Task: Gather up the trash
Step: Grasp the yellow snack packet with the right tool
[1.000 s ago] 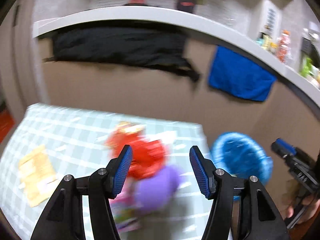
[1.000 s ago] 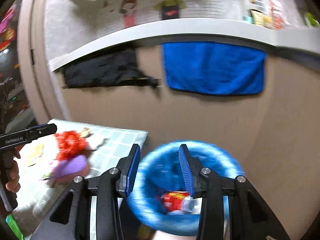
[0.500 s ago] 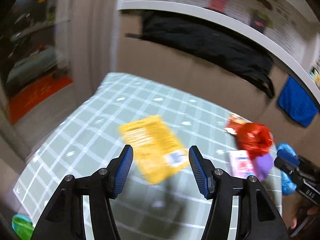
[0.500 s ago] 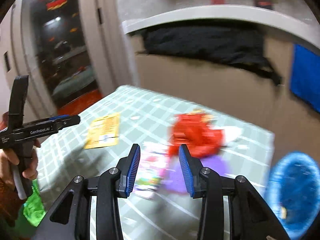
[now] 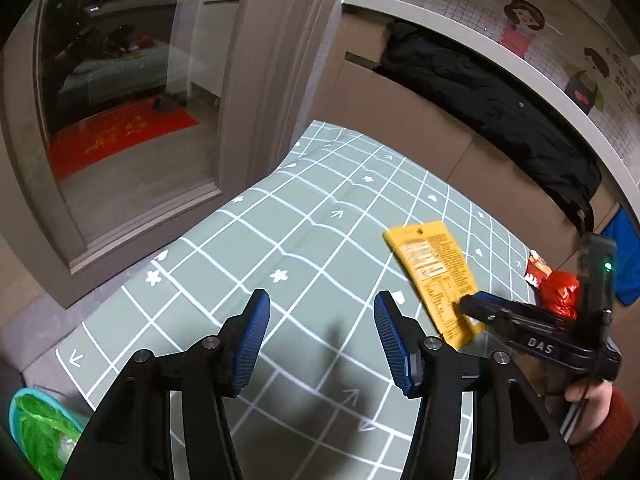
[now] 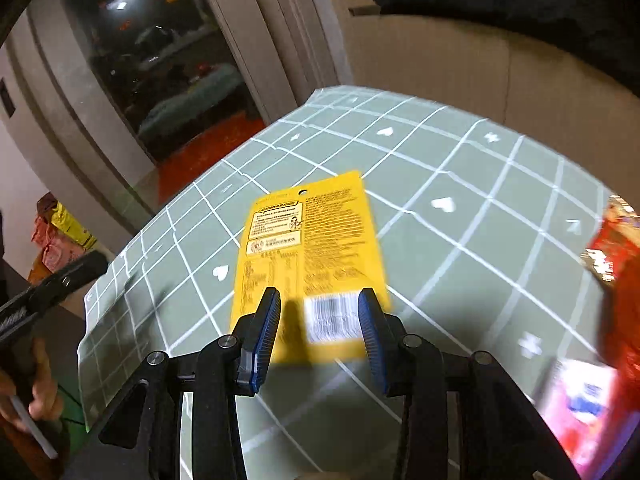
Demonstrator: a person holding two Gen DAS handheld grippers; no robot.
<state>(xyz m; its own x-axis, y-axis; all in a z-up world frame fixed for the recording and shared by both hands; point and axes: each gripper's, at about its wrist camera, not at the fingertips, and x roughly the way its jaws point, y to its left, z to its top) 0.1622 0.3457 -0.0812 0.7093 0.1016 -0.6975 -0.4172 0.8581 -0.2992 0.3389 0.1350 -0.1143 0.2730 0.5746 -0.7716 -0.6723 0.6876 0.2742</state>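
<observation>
A flat yellow packet [image 6: 310, 256] lies printed-side up on a table covered with a pale green cloth [image 5: 280, 240] marked with a white grid and small white hearts, stars and arrows. The packet serves as the landmark here.

The right gripper [image 6: 318, 332] hangs just above the packet's near end, its two blue-padded fingers spread apart, one over each side of the white barcode patch. Nothing is between them, and the pictures do not show whether the tips touch the packet. In the left wrist view the same gripper [image 5: 466, 304] reaches in from the right, its tip over the packet's [image 5: 434, 276] near corner.

The left gripper [image 5: 322, 338] is also released, fingers wide apart and holding nothing. It hovers over bare cloth to the left of the packet, well clear of it. In the right wrist view it [image 6: 86, 266] shows at the far left edge, beyond the cloth's edge, with the person's hand around its handle.

To the right of the packet, near the cloth's far-right edge, sits a crumpled red wrapper [image 5: 558, 288]. The right wrist view shows it [image 6: 618, 264] blurred, with a pink and white packet [image 6: 580, 404] nearer the camera, also blurred.

Behind the packet, a black garment [image 5: 488, 96] hangs over a tan cabinet front. A green-lined bin [image 5: 40, 428] sits off the cloth's near-left corner.
</observation>
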